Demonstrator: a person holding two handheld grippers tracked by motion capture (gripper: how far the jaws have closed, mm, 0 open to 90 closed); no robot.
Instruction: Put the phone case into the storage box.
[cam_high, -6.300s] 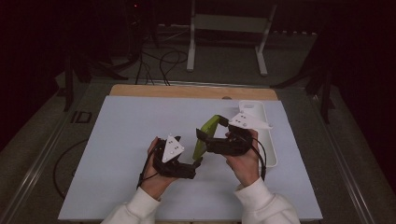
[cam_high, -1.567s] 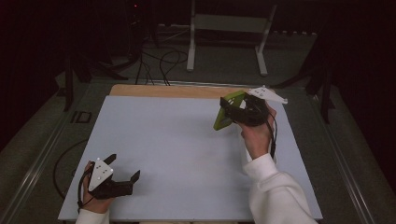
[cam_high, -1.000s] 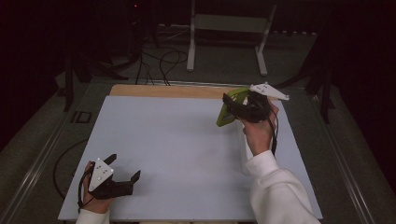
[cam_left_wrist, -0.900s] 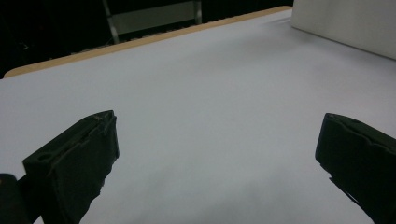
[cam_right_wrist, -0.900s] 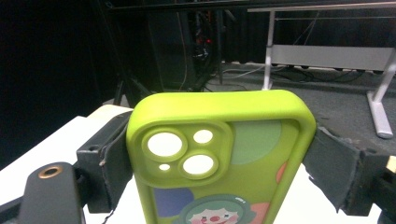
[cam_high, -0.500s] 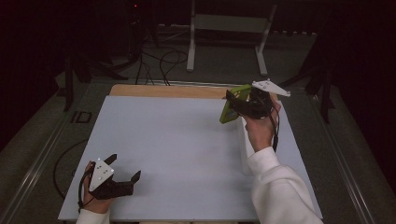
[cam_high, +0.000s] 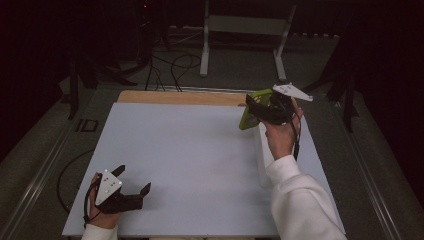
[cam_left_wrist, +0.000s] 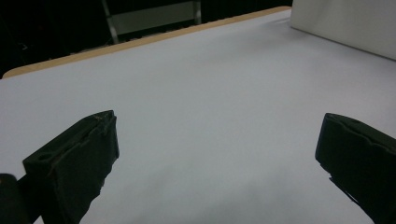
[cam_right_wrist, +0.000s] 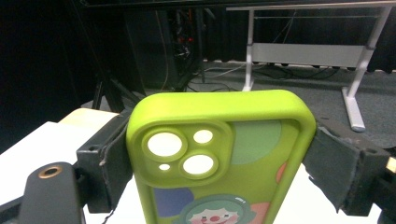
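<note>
White surface (cam_high: 200, 160), dark room: right tool (cam_high: 259, 107) lifts a green phone case (cam_high: 248, 115) over the far right corner
Its jaws pinch the case's two sides; left tool (cam_high: 134, 186) rests spread wide at the near left edge, beside nothing

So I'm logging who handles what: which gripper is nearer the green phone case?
Right. The right gripper is shut on the green phone case, held up at the table's far right. The left gripper rests open at the near left corner, far from it.
</note>
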